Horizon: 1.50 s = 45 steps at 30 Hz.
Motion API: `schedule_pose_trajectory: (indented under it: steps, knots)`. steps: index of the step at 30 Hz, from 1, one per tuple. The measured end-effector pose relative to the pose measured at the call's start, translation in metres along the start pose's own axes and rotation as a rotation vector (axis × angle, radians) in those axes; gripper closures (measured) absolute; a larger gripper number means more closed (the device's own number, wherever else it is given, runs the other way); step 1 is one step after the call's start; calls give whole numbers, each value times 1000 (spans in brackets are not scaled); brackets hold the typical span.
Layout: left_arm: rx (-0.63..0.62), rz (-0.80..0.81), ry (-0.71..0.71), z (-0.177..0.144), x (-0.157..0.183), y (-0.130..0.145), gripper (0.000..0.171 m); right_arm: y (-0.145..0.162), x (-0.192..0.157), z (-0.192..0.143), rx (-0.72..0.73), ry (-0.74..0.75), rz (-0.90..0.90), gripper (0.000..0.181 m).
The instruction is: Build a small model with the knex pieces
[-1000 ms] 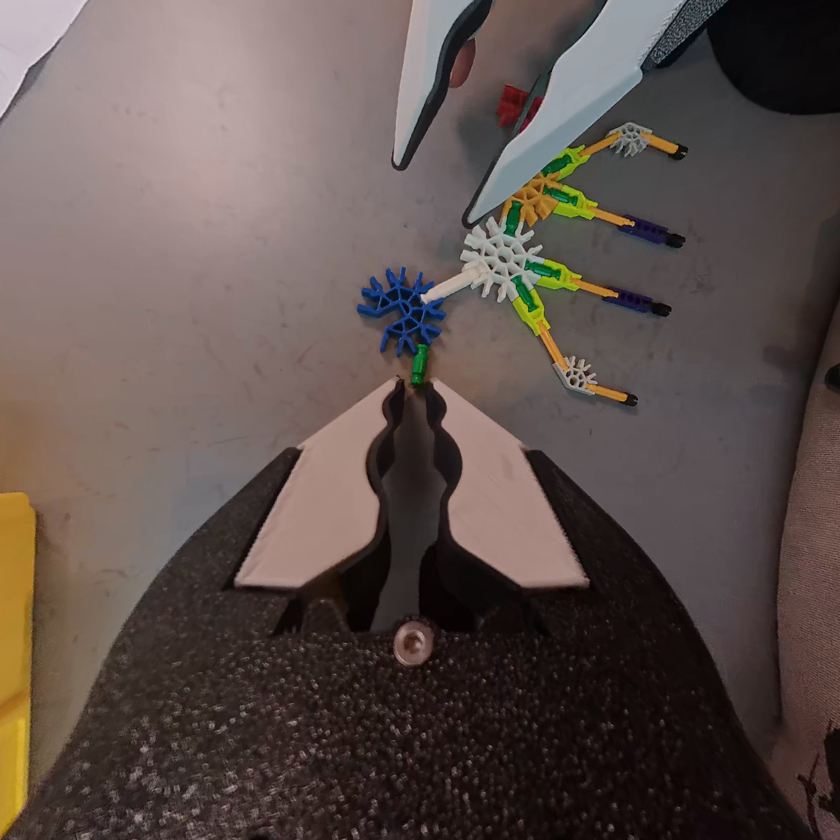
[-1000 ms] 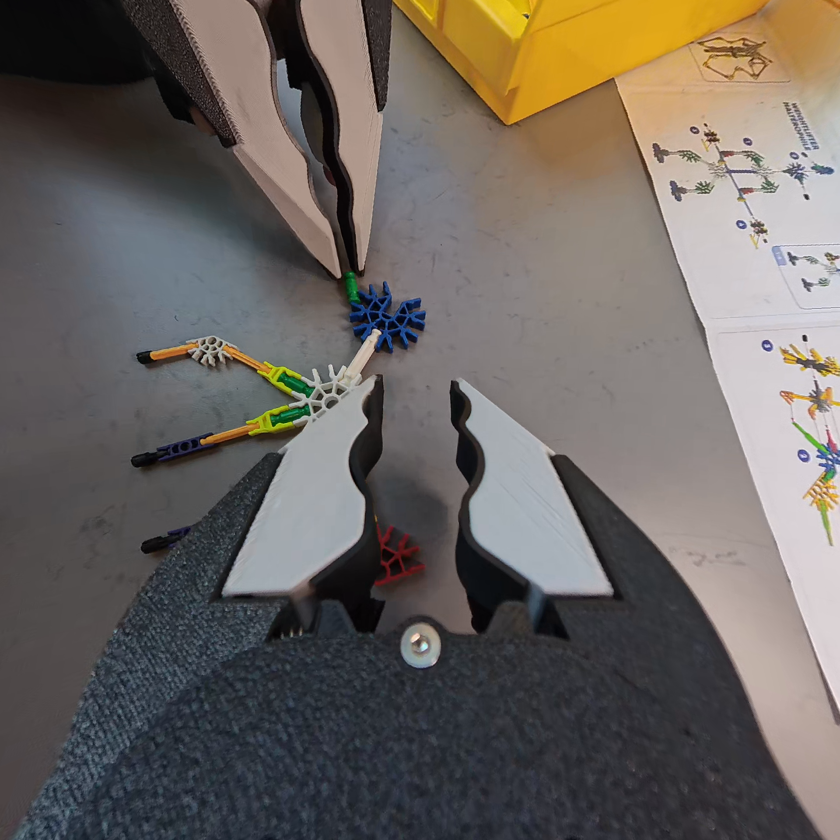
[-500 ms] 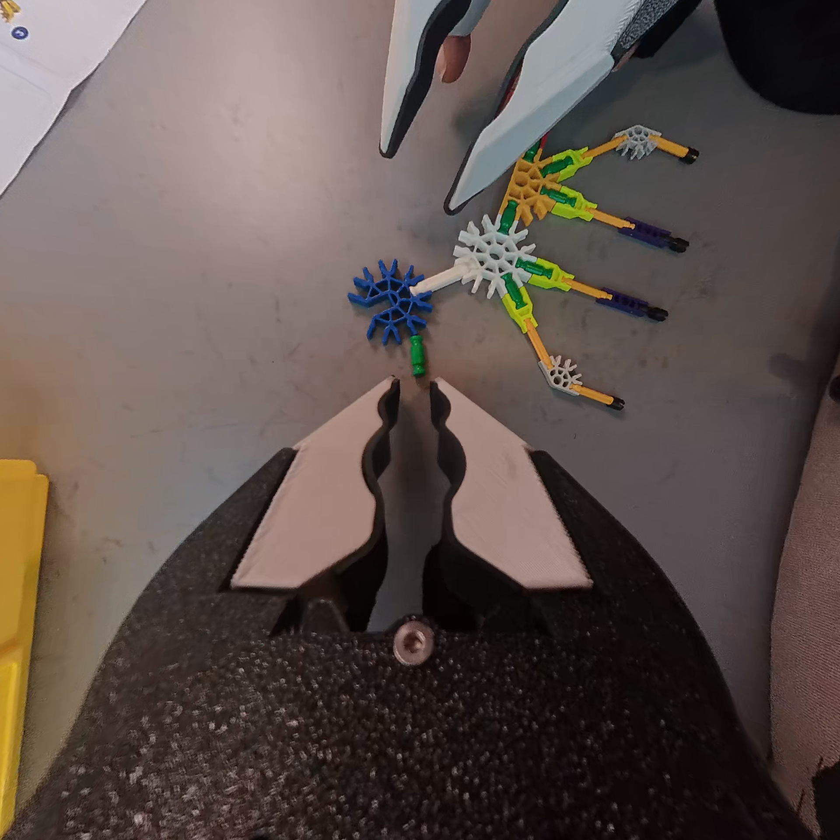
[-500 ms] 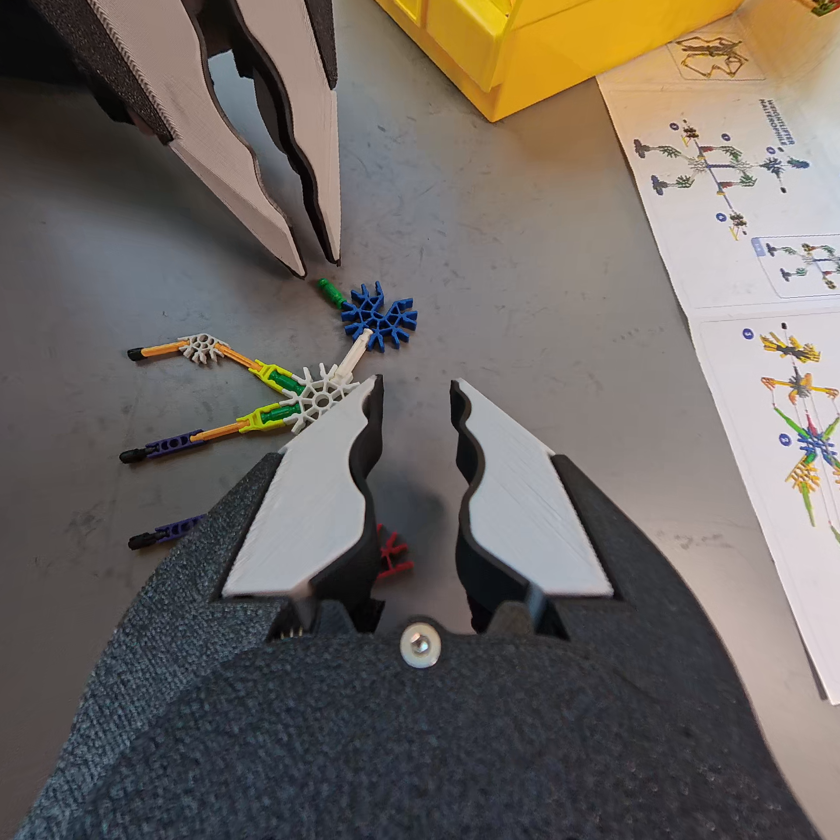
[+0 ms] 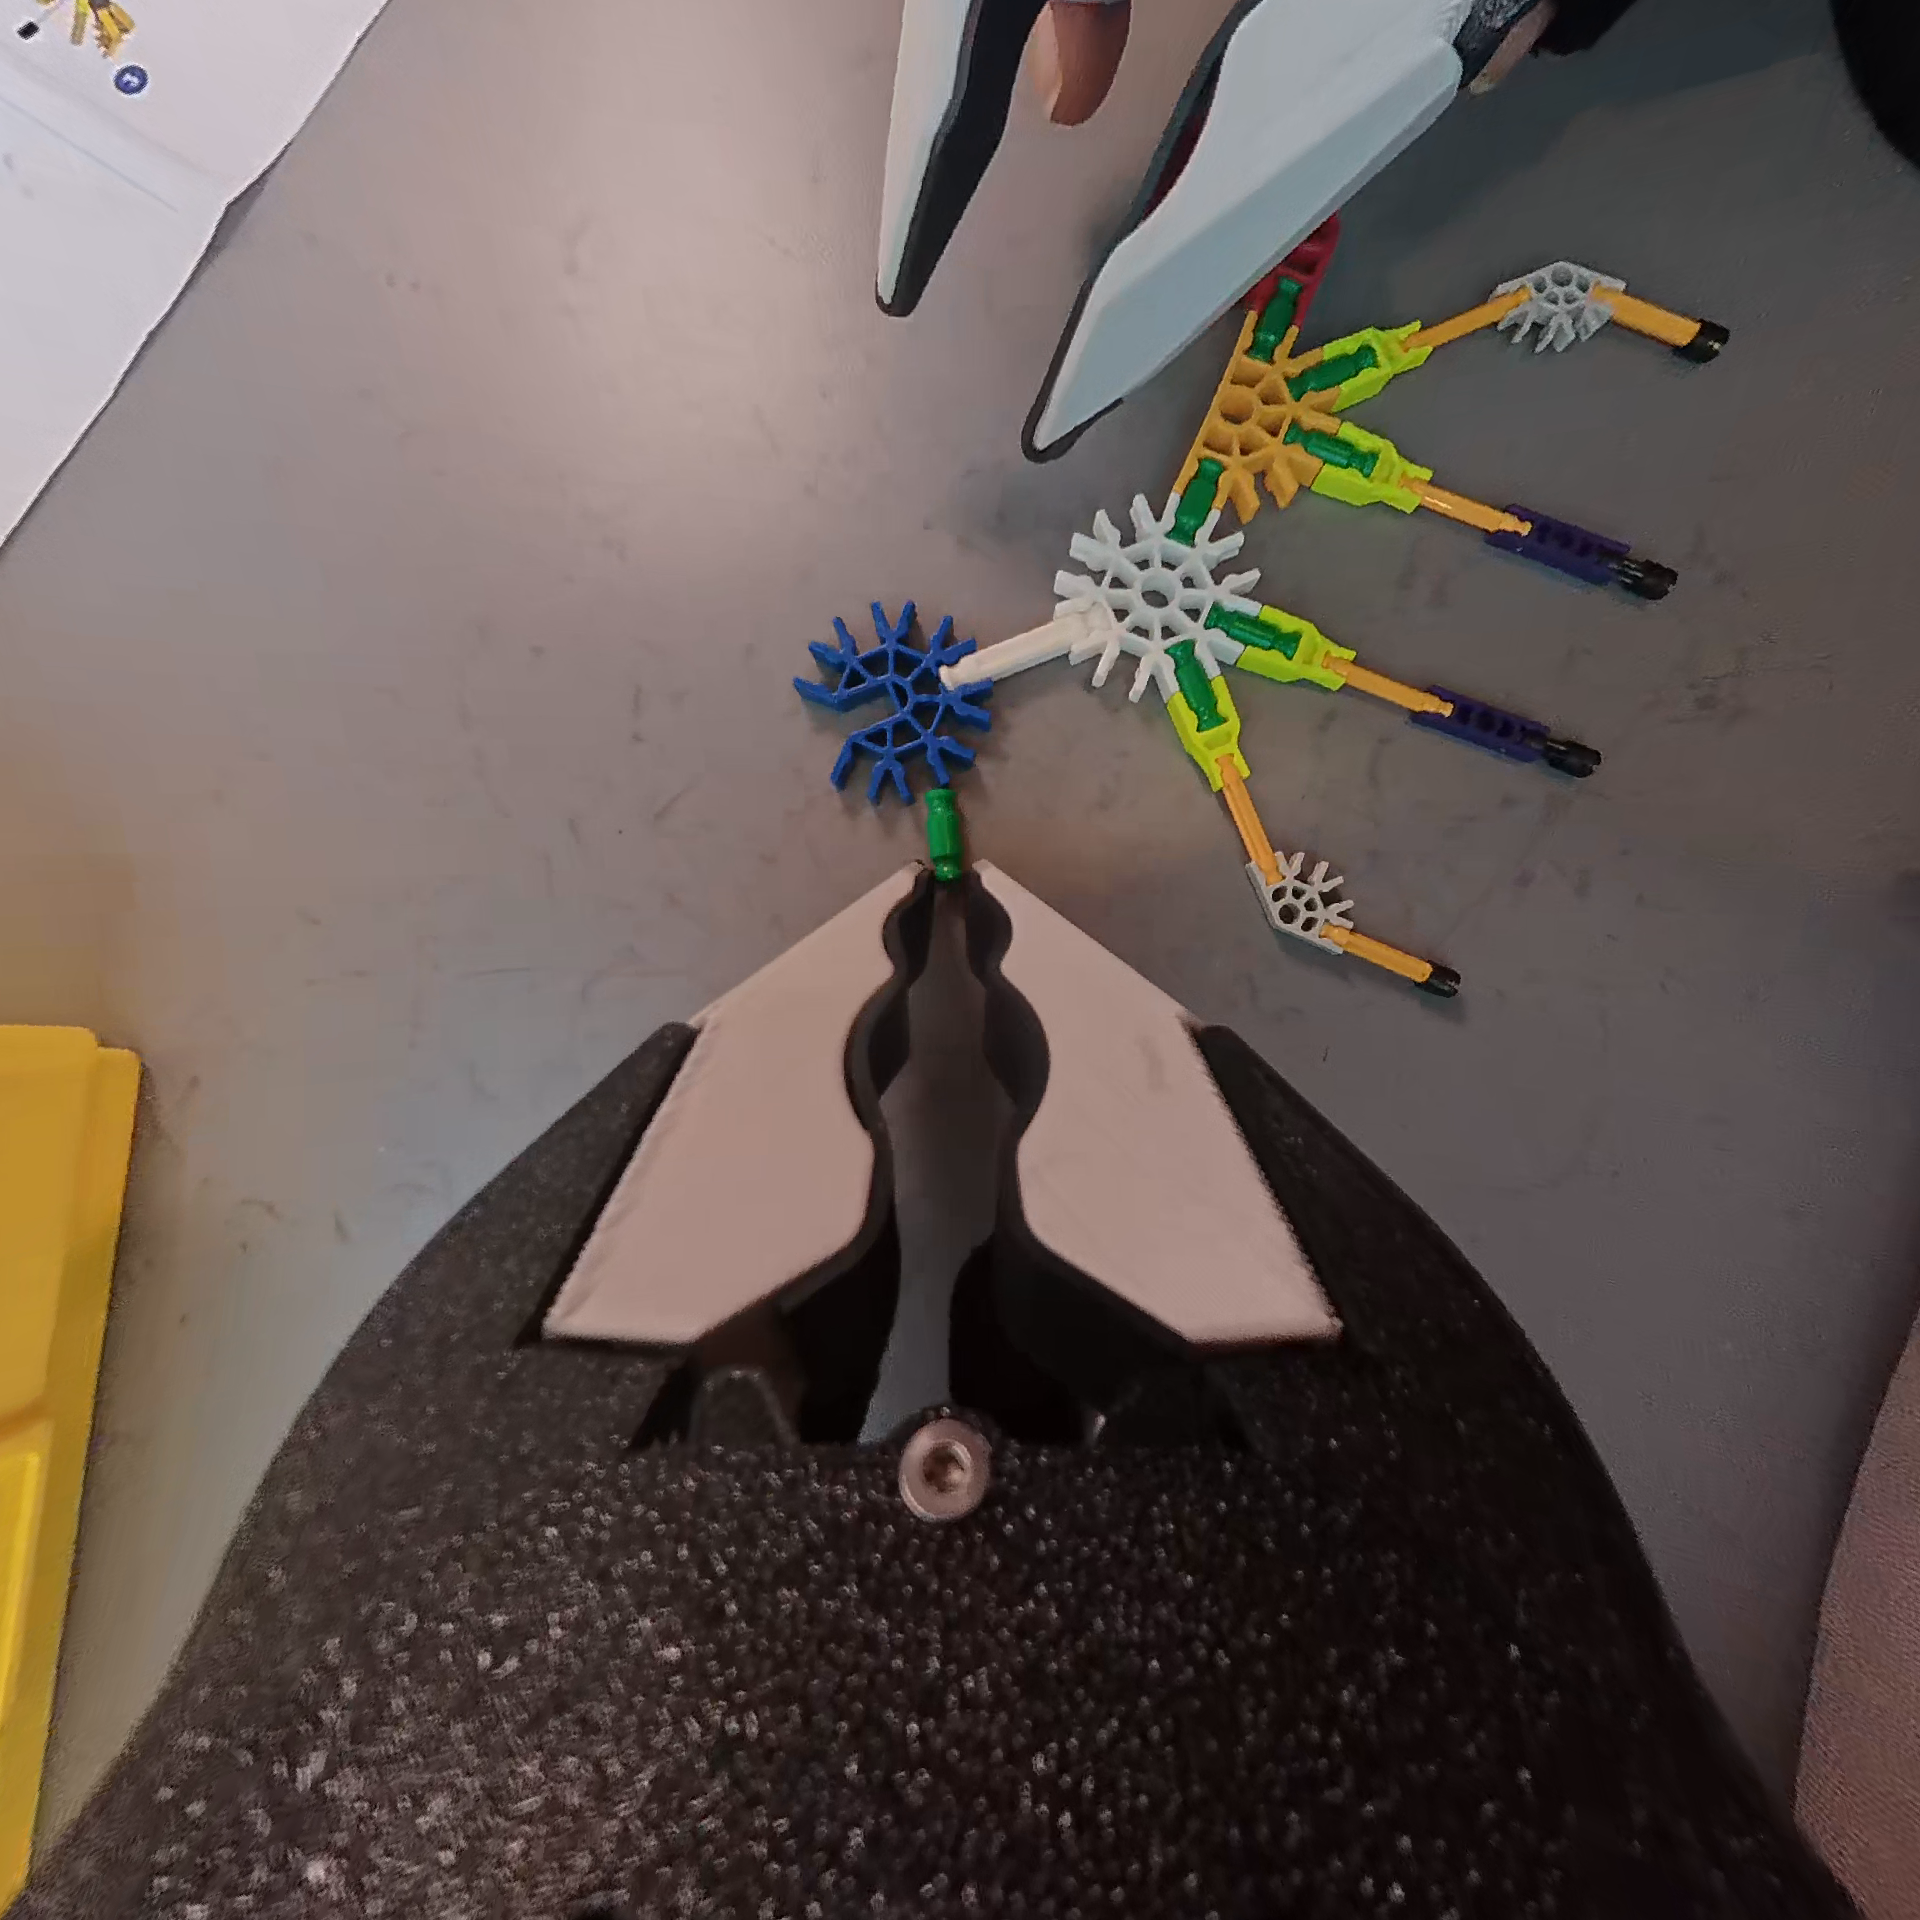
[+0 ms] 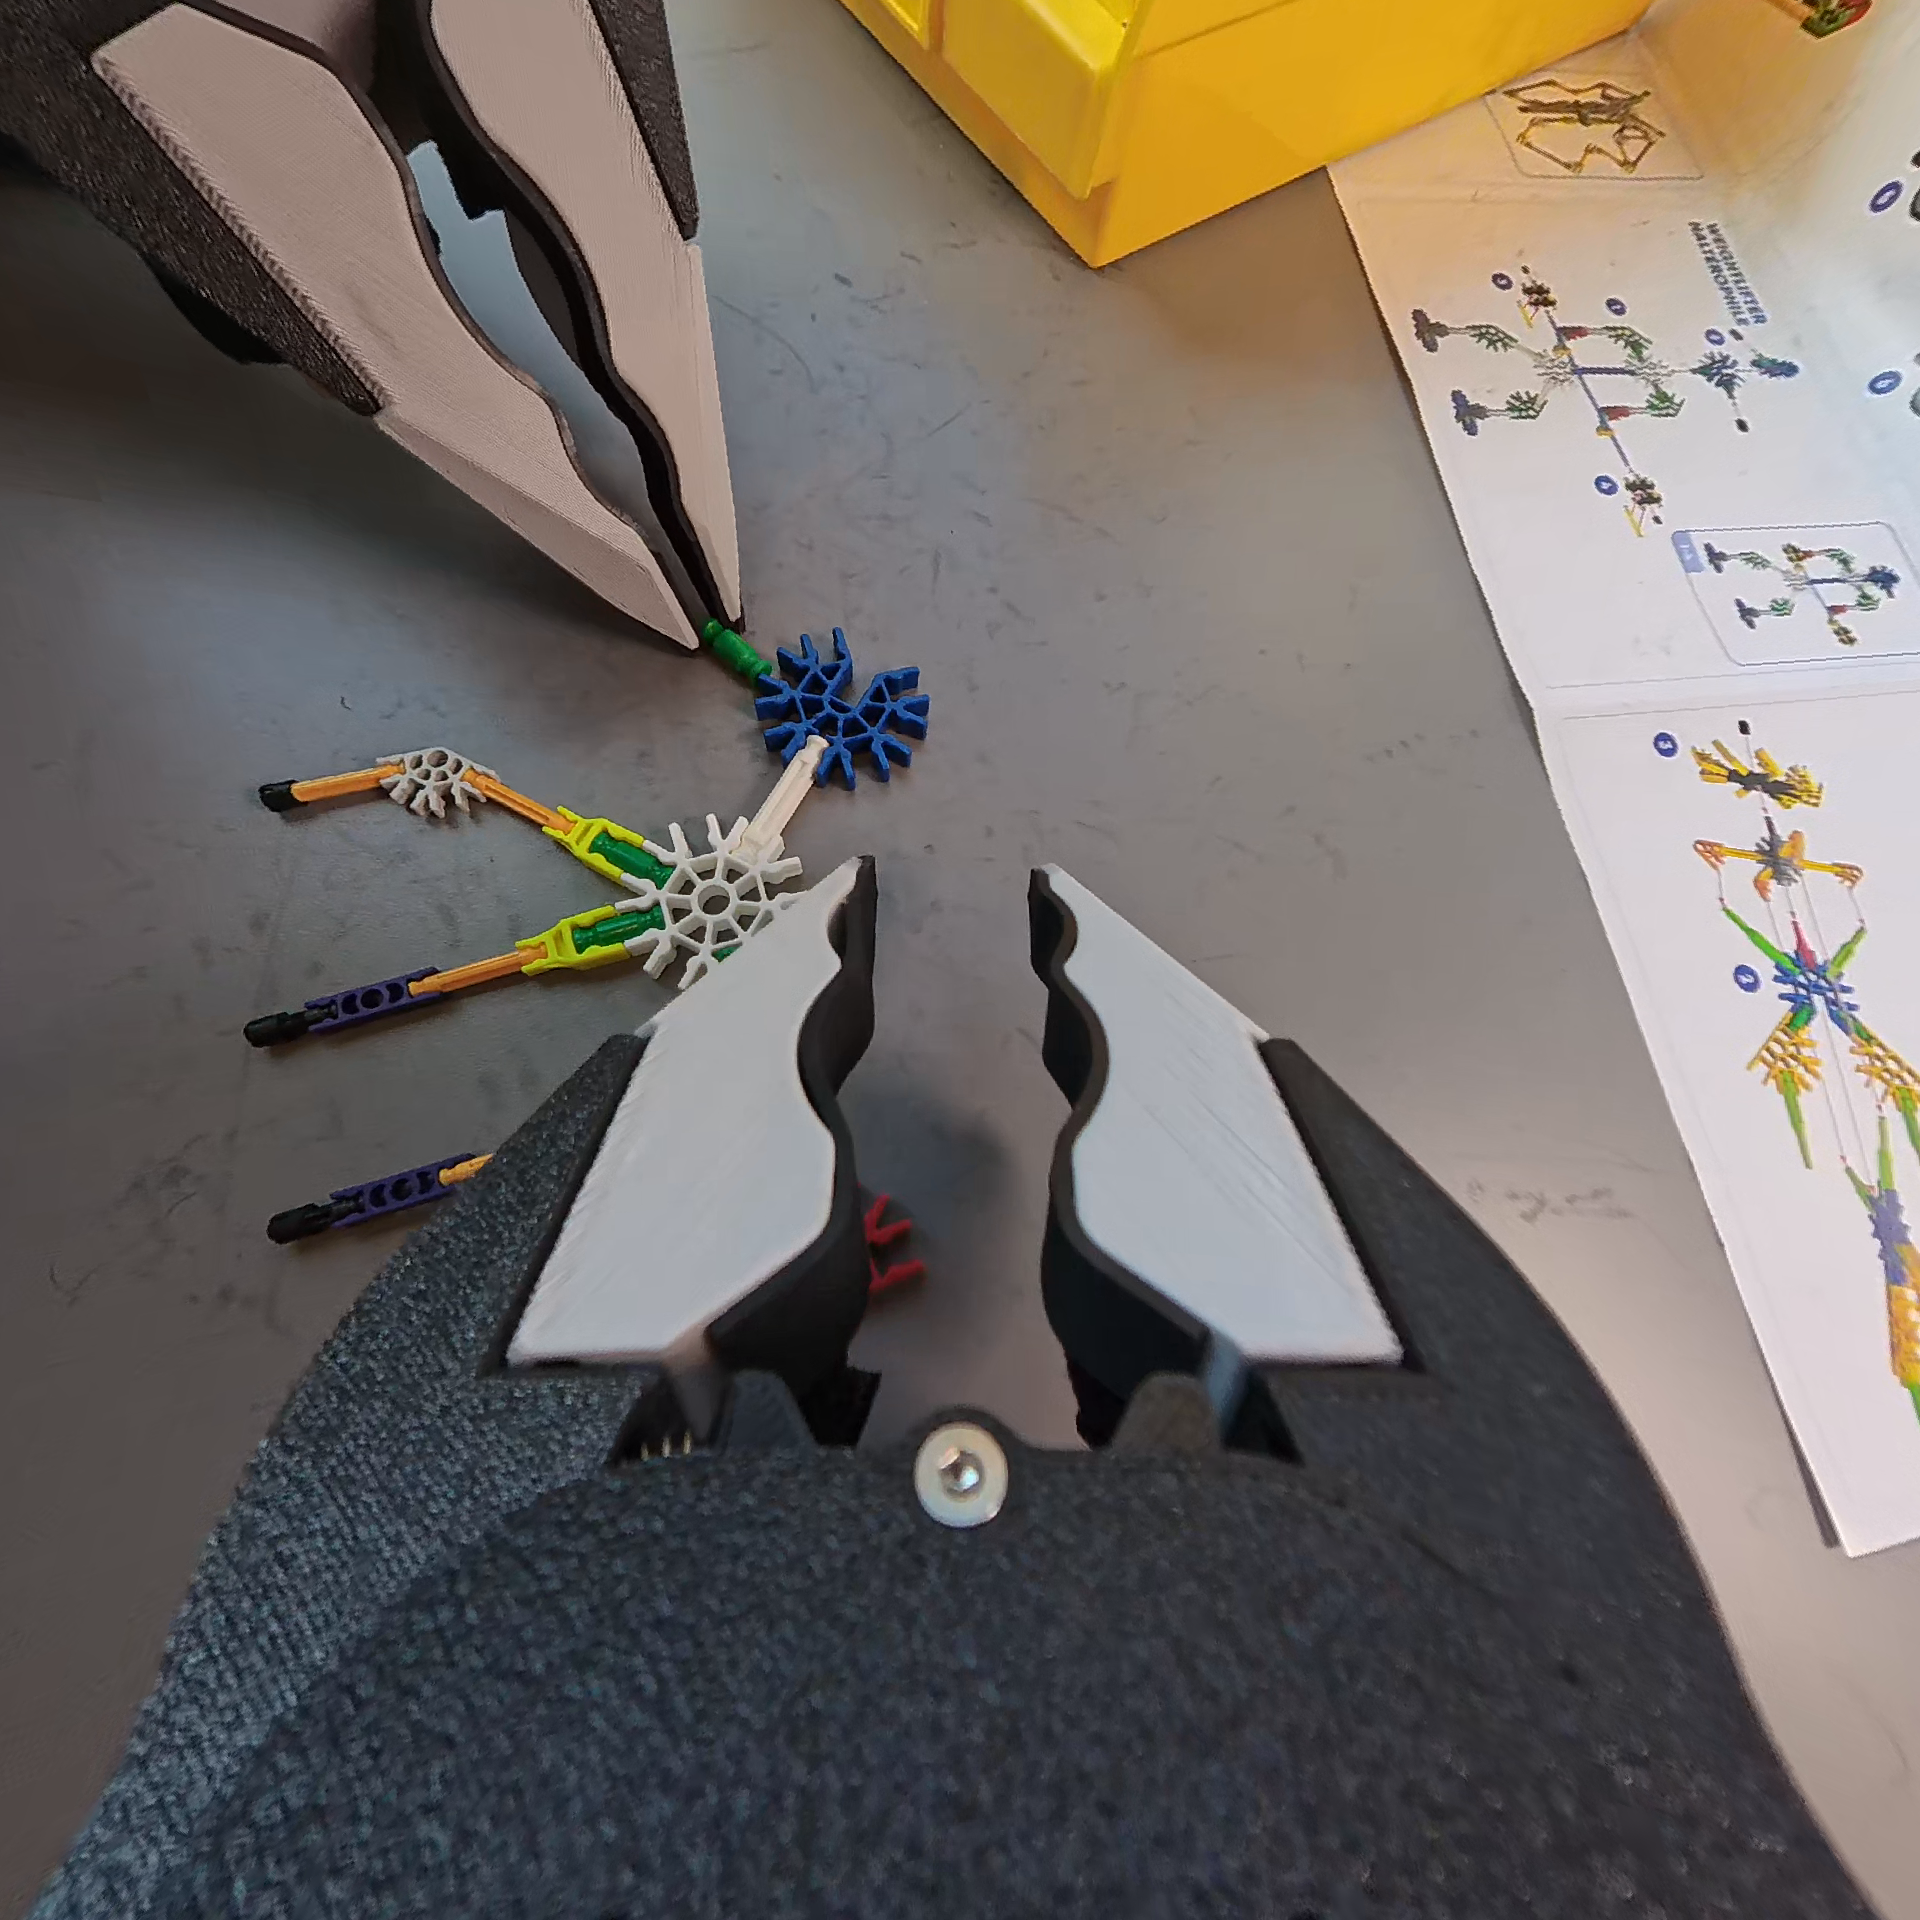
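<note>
Two grippers meet over a grey bench [image 5: 416, 520]. The left gripper [image 5: 948, 875] pinches the tip of a short green rod [image 5: 942, 819], nearly closed, aligning it with the blue snowflake connector [image 5: 894, 712]. The right gripper [image 6: 951, 883] hovers parted and empty beside the white spoked wheel [image 6: 712, 899] of rigid plastic.

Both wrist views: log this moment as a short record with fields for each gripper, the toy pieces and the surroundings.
left gripper: shut on the end of the short green rod, at the table
green rod: its other end meets the blue snowflake piece
right gripper: open, holding nothing, over the colourful rod model
white rod: joins the blue piece to the white wheel piece
red piece: on the table under the right gripper
surroundings: yellow box, instruction sheet
</note>
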State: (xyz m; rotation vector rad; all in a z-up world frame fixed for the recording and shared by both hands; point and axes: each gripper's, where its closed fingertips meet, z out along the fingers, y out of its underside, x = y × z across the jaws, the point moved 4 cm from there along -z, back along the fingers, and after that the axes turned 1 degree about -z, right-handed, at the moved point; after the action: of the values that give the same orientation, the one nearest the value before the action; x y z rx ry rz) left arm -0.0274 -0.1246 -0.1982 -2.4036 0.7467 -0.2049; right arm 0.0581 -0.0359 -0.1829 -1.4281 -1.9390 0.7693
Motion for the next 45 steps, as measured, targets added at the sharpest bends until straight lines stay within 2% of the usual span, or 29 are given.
schedule_pose_trajectory:
  steps: [7,13,25,34,40,45]
  knots:
    - [46,-84,6,-2,-3,2,167,-1,2,-3,10,10,-1,153]
    - [142,-165,95,-8,-5,-7,167,1,5,-4,9,17,12,153]
    - [120,-187,88,3,-4,-2,167,2,4,-1,10,11,24,153]
    - [117,-185,74,4,-4,-3,167,-24,-13,8,66,-119,-9,174]
    - [116,-209,71,4,-4,-3,167,-43,-21,24,-7,-172,-113,181]
    - [119,-246,70,4,-5,-4,167,-40,-26,36,-130,-208,-186,181]
